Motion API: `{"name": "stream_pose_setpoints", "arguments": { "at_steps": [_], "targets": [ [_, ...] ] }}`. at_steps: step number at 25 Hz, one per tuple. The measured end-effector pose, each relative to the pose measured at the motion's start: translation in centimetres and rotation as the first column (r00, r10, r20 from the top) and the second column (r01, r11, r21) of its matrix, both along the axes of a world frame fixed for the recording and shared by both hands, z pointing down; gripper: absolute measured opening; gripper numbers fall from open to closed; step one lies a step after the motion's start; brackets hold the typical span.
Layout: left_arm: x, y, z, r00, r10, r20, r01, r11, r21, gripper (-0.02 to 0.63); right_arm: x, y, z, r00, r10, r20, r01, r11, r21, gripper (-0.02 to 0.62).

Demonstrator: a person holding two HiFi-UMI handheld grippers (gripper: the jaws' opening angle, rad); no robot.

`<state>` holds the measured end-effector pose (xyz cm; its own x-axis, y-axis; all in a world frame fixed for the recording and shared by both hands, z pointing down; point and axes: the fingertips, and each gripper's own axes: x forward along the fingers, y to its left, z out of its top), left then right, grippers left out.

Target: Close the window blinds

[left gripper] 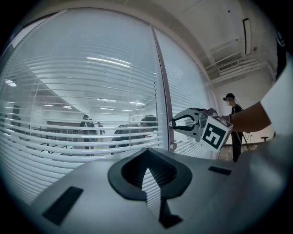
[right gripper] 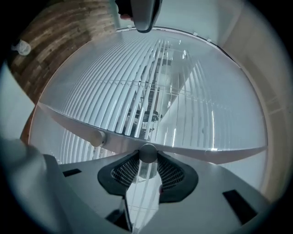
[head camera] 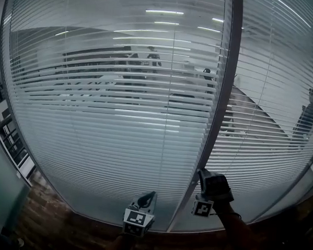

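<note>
Blinds [head camera: 111,93]: behind the glass in both panes. The slats run left to right, and a middle band is tilted open, so the room beyond shows through.
Left claw [head camera: 149,195]: low before the left pane and pointing at the glass. Its tips are pressed together on nothing, and it sits left of the knob, apart from it.
Frame [head camera: 220,99]: upright post between the panes, long axis vertical.
Knob [right gripper: 147,153]: round, low on the frame, with its axis pointing out toward the person. It is judged to be the slat control.
Right claw [head camera: 201,174]: straight in front of the knob, pads pinching it from both sides. This is the nearer hand.
Second knob [right gripper: 96,137]: near the first along the frame, untouched.
Coming move: judged to be a twist about the knob's outward axis.
</note>
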<state>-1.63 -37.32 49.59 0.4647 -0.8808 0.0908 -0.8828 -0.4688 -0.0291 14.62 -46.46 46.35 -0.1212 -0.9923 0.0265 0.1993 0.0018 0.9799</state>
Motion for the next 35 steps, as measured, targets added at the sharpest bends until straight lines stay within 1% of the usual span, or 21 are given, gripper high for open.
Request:
{"name": "stream_pose_setpoints", "arguments": {
  "at_steps": [2, 3, 4, 5, 6, 7, 8, 10, 11, 14, 16, 18, 19, 20, 21, 22, 26, 29, 32, 35],
  "targets": [
    [-0.1, 0.0, 0.1, 1.000, -0.004, -0.007, 0.004, 1.000, -0.002, 0.002, 0.3, 0.0, -0.1, 1.000, 0.004, 0.006, -0.005, 1.000, 0.012, 0.126],
    [-0.2, 0.0, 0.1, 1.000, -0.007, -0.008, 0.007, 1.000, -0.003, 0.002, 0.4, 0.0, -0.3, 0.999, 0.007, 0.034, -0.008, 1.000, 0.022, 0.126],
    [-0.4, 0.0, 0.1, 1.000, -0.011, -0.008, 0.011, 1.000, -0.003, 0.002, 0.5, 0.0, -0.5, 0.996, 0.009, 0.088, -0.012, 0.999, 0.030, 0.127],
    [-0.7, 0.1, 0.1, 1.000, -0.015, -0.007, 0.015, 1.000, -0.004, 0.000, 0.7, 0.1, -0.7, 0.985, 0.010, 0.170, -0.015, 0.999, 0.030, 0.127],
    [-0.8, 0.2, 0.1, 1.000, -0.018, -0.006, 0.018, 1.000, -0.005, 0.002, 0.8, 0.4, -0.9, 0.963, 0.009, 0.270, -0.016, 1.000, 0.021, 0.127],
    [-0.8, 0.3, 0.1, 1.000, -0.019, -0.004, 0.019, 1.000, -0.007, 0.000, 1.1, 0.8, -1.0, 0.928, 0.011, 0.373, -0.014, 1.000, 0.006, 0.127],
    [-0.7, 0.3, 0.2, 1.000, -0.019, -0.002, 0.019, 1.000, -0.009, 0.002, 1.3, 1.2, -1.0, 0.883, 0.014, 0.469, -0.009, 1.000, -0.012, 0.127],
    [-0.5, 0.5, 0.2, 1.000, -0.017, -0.002, 0.017, 1.000, -0.012, 0.000, 1.5, 1.9, -1.1, 0.773, 0.019, 0.634, 0.013, 0.999, -0.046, 0.129],
    [-0.4, 0.5, 0.2, 1.000, -0.015, -0.003, 0.015, 1.000, -0.014, 0.002, 1.4, 2.2, -1.1, 0.708, 0.021, 0.706, 0.030, 0.998, -0.059, 0.129],
    [0.1, 0.8, 0.2, 1.000, -0.006, -0.004, 0.006, 1.000, -0.015, 0.002, 1.4, 2.4, -0.9, 0.481, 0.059, 0.875, 0.074, 0.992, -0.107, 0.137],
    [0.4, 1.0, 0.1, 1.000, -0.002, -0.008, 0.002, 1.000, -0.014, 0.000, 1.6, 2.1, -0.6, 0.317, 0.091, 0.944, 0.102, 0.986, -0.129, 0.137],
    [0.5, 1.2, 0.1, 1.000, 0.002, -0.006, -0.002, 1.000, -0.016, 0.002, 1.6, 1.9, -1.0, 0.149, 0.115, 0.982, 0.120, 0.984, -0.134, 0.137],
    [0.5, 1.3, 0.1, 1.000, 0.003, -0.005, -0.003, 1.000, -0.017, 0.000, 1.6, 1.8, -1.1, 0.084, 0.129, 0.988, 0.124, 0.983, -0.139, 0.137],
    [0.5, 1.4, 0.1, 1.000, 0.005, -0.004, -0.005, 1.000, -0.018, 0.002, 1.7, 1.7, -1.1, 0.039, 0.143, 0.989, 0.119, 0.982, -0.147, 0.137],
    [0.4, 1.6, 0.1, 1.000, 0.005, -0.005, -0.005, 1.000, -0.019, 0.002, 1.8, 1.6, -1.1, 0.009, 0.154, 0.988, 0.109, 0.982, -0.154, 0.137],
    [0.3, 1.7, 0.1, 1.000, 0.004, -0.007, -0.004, 1.000, -0.019, 0.001, 1.8, 1.4, -1.2, -0.006, 0.157, 0.988, 0.097, 0.983, -0.156, 0.137],
    [-0.1, 1.7, 0.3, 1.000, -0.008, -0.007, 0.008, 1.000, -0.017, 0.002, 1.6, 0.3, -1.9, -0.008, 0.131, 0.991, 0.073, 0.989, -0.130, 0.144],
    [-0.6, 1.6, 0.3, 1.000, -0.018, -0.008, 0.018, 1.000, -0.013, 0.002, 1.6, 0.0, -1.6, -0.031, 0.165, 0.986, 0.075, 0.984, -0.163, 0.143],
    [-0.9, 1.6, 0.2, 1.000, -0.024, -0.008, 0.024, 1.000, -0.012, 0.002, 1.7, 0.1, -1.5, -0.043, 0.159, 0.986, 0.070, 0.985, -0.156, 0.127],
    [-1.1, 1.6, 0.2, 1.000, -0.029, -0.006, 0.028, 1.000, -0.013, 0.002, 1.7, 0.2, -1.5, -0.050, 0.153, 0.987, 0.071, 0.986, -0.150, 0.126]
  ]
}}
